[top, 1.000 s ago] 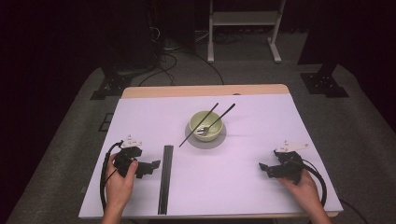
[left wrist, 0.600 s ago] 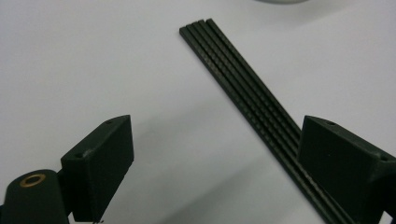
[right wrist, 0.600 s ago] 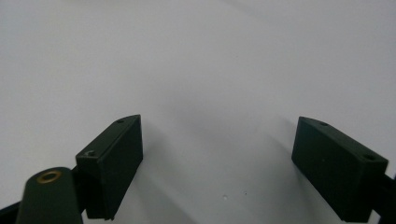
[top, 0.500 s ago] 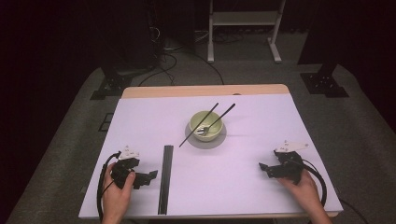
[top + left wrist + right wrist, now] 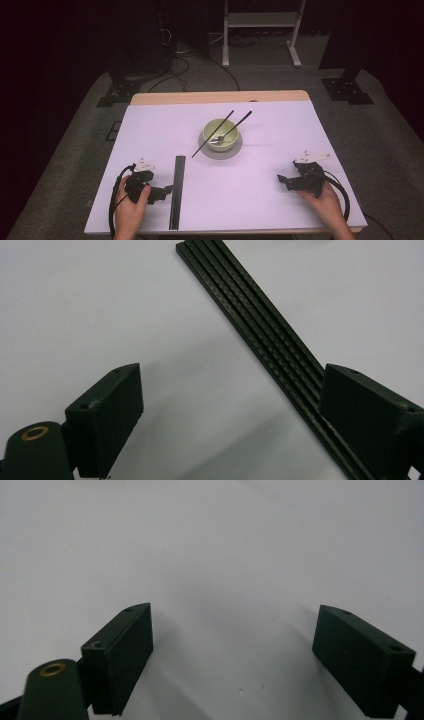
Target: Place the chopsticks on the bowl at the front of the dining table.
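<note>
Nearest the table's front edge, the left gripper (image 5: pixel 167 190) lies with its jaws spread wide and nothing between them, one jaw just beside the black ridged strip (image 5: pixel 176 191). The right gripper (image 5: pixel 281 180), well apart, also gapes empty over bare white tabletop (image 5: pixel 240 200). Farther back, two chopsticks (image 5: pixel 212 133) rest across a green bowl (image 5: pixel 221 135) holding a spoon (image 5: pixel 218 140).

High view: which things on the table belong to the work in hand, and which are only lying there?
In the work:
- left tongs, open
- black ridged strip, beside them

Lying about:
- green bowl with a spoon
- two chopsticks across the bowl
- right tongs, open over bare table
</note>
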The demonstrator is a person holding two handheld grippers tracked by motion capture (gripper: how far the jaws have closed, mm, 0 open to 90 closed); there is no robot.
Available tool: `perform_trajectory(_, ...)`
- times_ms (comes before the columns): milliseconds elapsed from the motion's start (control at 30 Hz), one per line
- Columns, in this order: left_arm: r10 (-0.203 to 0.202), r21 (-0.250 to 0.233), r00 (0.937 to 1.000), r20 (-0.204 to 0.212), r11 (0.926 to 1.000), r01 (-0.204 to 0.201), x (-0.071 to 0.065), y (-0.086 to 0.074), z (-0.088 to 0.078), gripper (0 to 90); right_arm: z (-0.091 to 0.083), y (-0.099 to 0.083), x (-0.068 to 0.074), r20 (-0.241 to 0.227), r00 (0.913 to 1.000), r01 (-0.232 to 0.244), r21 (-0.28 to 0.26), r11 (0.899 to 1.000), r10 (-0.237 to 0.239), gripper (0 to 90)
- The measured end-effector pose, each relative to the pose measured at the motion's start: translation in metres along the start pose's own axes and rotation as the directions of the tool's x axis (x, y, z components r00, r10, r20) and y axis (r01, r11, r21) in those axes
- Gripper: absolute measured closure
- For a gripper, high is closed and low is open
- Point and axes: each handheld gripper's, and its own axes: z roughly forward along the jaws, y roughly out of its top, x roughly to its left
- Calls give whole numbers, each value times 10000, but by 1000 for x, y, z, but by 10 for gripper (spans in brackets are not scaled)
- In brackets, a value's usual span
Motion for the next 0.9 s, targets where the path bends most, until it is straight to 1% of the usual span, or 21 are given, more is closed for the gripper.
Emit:
perform_trajectory(300, 94, 249, 9999, -67, 9996, -93, -5, 0, 6, 99, 0, 0, 0, 0, 10000, 2, 2, 10000, -2, 152)
perform_trajectory(533, 40, 455, 9999, -123, 9990, -34, -5, 0, 9, 99, 0, 0, 0, 0, 10000, 0, 0, 10000, 0, 152)
perform_trajectory(733, 180, 570, 9995, -273, 9982, -164, -7, 0, 9, 99, 0, 0, 0, 0, 10000, 3, -1, 10000, -3, 152)
perform_trajectory(900, 295, 556, 9987, -407, 9981, -273, -8, -1, 10, 99, 0, 0, 0, -1, 10000, 1, 2, 10000, -1, 153)
